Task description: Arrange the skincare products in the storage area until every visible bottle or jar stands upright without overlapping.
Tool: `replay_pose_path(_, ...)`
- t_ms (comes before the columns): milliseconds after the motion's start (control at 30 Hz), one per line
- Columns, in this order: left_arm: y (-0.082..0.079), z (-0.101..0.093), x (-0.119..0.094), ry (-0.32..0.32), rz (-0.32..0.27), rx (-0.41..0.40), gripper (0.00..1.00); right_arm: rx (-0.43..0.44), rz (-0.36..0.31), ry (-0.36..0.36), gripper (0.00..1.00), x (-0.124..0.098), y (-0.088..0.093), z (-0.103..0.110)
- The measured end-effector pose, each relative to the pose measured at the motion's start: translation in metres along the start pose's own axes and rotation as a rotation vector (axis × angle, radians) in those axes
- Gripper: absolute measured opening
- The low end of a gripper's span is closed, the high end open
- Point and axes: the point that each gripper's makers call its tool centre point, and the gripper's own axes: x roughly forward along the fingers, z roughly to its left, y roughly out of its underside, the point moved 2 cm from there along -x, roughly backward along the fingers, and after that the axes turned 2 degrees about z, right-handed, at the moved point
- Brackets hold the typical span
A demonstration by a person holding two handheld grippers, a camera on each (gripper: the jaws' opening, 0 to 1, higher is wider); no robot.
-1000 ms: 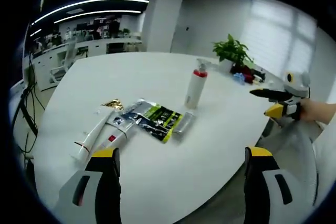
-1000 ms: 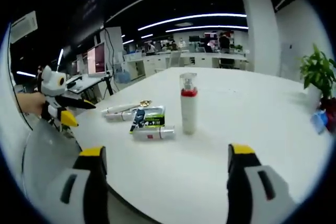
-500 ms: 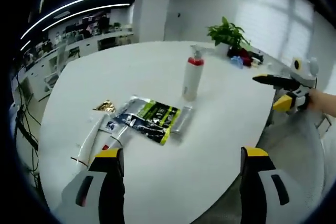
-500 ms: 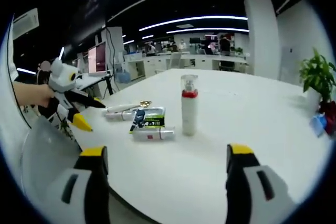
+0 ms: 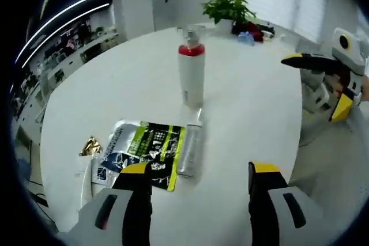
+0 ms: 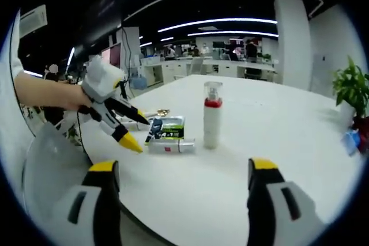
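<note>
One round white table [image 5: 253,102] in an open office carries one upright red-collared white bottle [image 5: 191,75], one clear tube [image 5: 190,150] and one green-black sachet [image 5: 149,152] lying ahead of my spread left gripper [image 5: 198,200]; my right gripper [image 6: 180,197] gapes too.

An open-plan office: a large white meeting table [image 6: 277,142], rows of desks with monitors [image 6: 230,64] at twelve o'clock, long ceiling light strips [image 6: 219,22], and a potted plant [image 5: 228,8] at one o'clock.
</note>
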Motion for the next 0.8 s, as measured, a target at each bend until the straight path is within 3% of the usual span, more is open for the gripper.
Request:
replay_pose_path(367,-0.005,0.012,0.033,0.013,0.124,0.125,0.32,0.012,-0.001,0.02,0.92,0.0,0.001,-0.004)
replay_pose_path(500,-0.011,0.01,0.042,0.033,0.139,0.165,0.28,0.015,0.002,0.027,0.92,0.0,0.001,-0.005)
replay_pose_path(800,-0.008,0.005,0.06,0.066,0.226,0.25,0.2,0.018,0.008,0.042,0.92,0.0,0.002,-0.008)
